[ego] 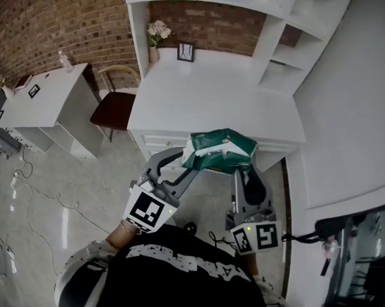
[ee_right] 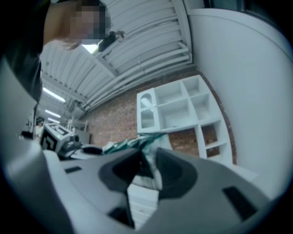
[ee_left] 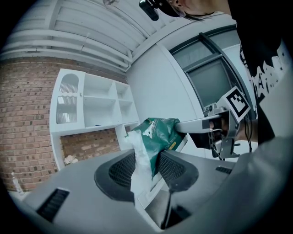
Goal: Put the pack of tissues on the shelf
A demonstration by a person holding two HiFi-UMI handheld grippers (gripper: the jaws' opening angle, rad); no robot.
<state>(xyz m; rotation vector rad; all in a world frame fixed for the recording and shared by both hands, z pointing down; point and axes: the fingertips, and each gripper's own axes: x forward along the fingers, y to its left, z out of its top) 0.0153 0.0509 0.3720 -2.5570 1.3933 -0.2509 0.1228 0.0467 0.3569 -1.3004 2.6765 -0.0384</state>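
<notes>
A green-and-white pack of tissues (ego: 218, 149) hangs in the air over the front edge of the white desk (ego: 214, 93). My left gripper (ego: 184, 161) is shut on its left end, and my right gripper (ego: 241, 172) is shut on its right end. In the left gripper view the pack's (ee_left: 158, 137) white wrapper edge is pinched between the left gripper's (ee_left: 149, 167) jaws, with the right gripper (ee_left: 183, 127) clamped on its far side. The right gripper view shows the pack (ee_right: 149, 153) squeezed in the right gripper (ee_right: 149, 171). The white shelf (ego: 283, 55) (ee_left: 98, 103) (ee_right: 176, 107) rises behind the desk.
On the desk's back stand a vase of flowers (ego: 156, 37) and a small picture frame (ego: 185, 51). A wooden chair (ego: 115, 105) and a white cabinet (ego: 45, 102) stand to the left. Cables (ego: 31, 193) lie on the floor. Dark equipment (ego: 354, 252) is at the lower right.
</notes>
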